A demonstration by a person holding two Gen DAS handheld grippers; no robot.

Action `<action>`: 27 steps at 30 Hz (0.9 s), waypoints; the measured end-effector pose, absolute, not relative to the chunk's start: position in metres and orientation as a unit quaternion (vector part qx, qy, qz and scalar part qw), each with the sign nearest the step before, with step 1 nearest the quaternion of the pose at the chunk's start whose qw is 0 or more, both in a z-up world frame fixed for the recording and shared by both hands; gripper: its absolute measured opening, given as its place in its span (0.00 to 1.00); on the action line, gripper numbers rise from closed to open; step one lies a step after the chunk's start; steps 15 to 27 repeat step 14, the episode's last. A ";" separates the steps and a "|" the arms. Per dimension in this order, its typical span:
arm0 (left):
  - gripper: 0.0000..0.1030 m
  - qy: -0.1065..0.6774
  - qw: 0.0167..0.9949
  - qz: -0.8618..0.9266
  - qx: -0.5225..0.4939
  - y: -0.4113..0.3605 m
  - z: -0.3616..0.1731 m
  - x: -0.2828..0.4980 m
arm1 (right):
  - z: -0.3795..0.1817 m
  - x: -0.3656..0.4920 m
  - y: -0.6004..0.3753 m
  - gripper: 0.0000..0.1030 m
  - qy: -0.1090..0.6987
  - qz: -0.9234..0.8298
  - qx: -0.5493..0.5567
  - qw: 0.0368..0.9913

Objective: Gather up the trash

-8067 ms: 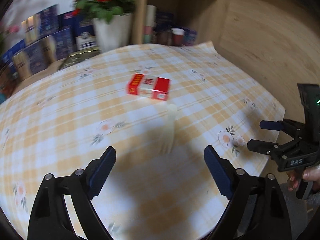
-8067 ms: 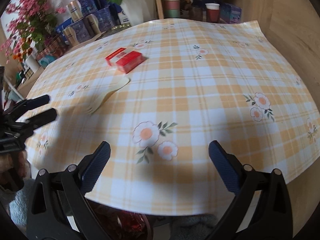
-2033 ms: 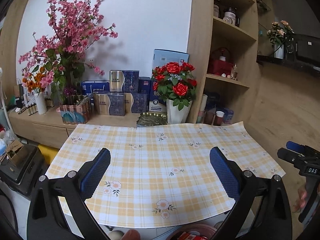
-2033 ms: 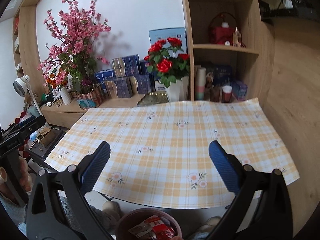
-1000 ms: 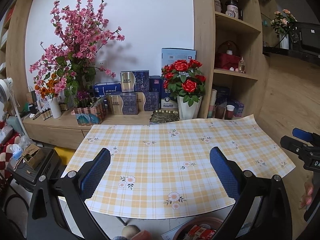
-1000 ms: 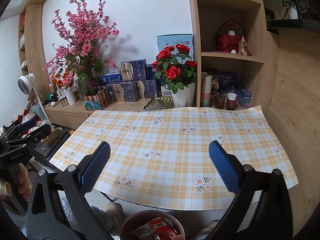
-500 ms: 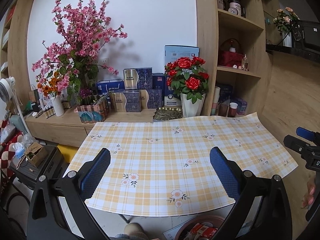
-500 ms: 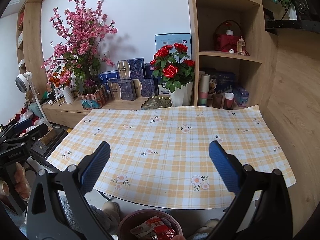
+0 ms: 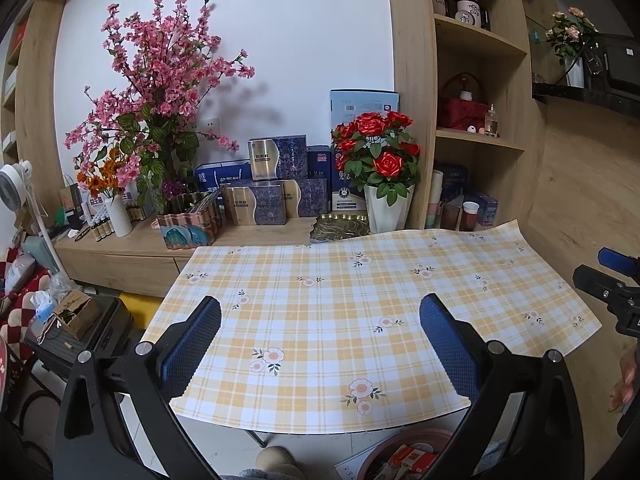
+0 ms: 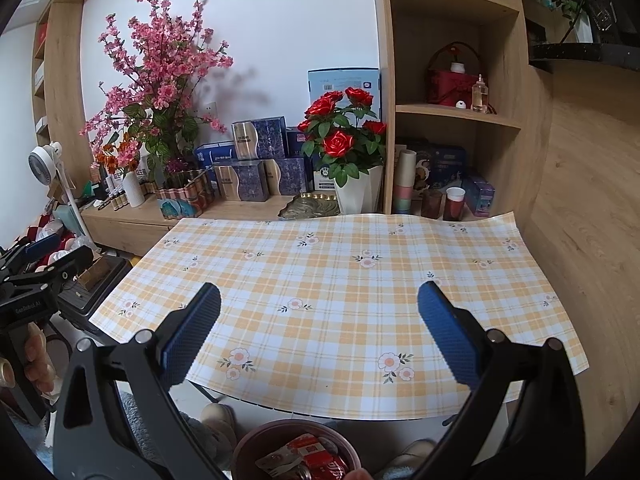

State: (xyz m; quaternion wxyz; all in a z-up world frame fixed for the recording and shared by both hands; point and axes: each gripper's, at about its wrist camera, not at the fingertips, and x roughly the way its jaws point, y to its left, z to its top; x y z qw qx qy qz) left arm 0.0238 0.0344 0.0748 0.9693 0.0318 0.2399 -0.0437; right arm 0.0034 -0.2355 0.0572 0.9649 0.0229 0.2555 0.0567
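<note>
My left gripper point(image 9: 320, 336) is open and empty, held back from the table point(image 9: 360, 300) with its yellow checked cloth. My right gripper point(image 10: 320, 332) is also open and empty, in front of the same table point(image 10: 340, 272). A reddish-brown bin point(image 10: 256, 438) stands on the floor below the table's front edge; it holds a red box point(image 10: 316, 458) and other wrappers. The bin also shows at the bottom of the left wrist view point(image 9: 384, 450). The right gripper shows at the right edge of the left wrist view point(image 9: 612, 276), the left gripper at the left edge of the right wrist view point(image 10: 36, 264).
Behind the table a low wooden sideboard point(image 9: 132, 248) carries pink blossoms point(image 9: 160, 80), blue boxes point(image 9: 276, 184) and a vase of red roses point(image 9: 380, 168). Shelves point(image 10: 452, 112) stand at the right, cups point(image 10: 454, 200) below. A black case point(image 9: 76, 332) sits on the floor left.
The red box and the pale fork that lay on the cloth earlier are gone from it. Both grippers have pulled back and up; over the last second the view shifted only slightly.
</note>
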 end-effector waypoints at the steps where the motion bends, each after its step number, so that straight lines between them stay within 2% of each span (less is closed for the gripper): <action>1: 0.94 0.239 0.969 -0.044 0.032 0.034 0.075 0.024 | 0.057 0.004 -0.236 0.94 0.256 0.057 0.023 0.965; 27: 0.94 0.245 0.968 -0.029 0.030 0.039 0.074 0.026 | 0.057 0.003 -0.234 0.94 0.257 0.058 0.025 0.964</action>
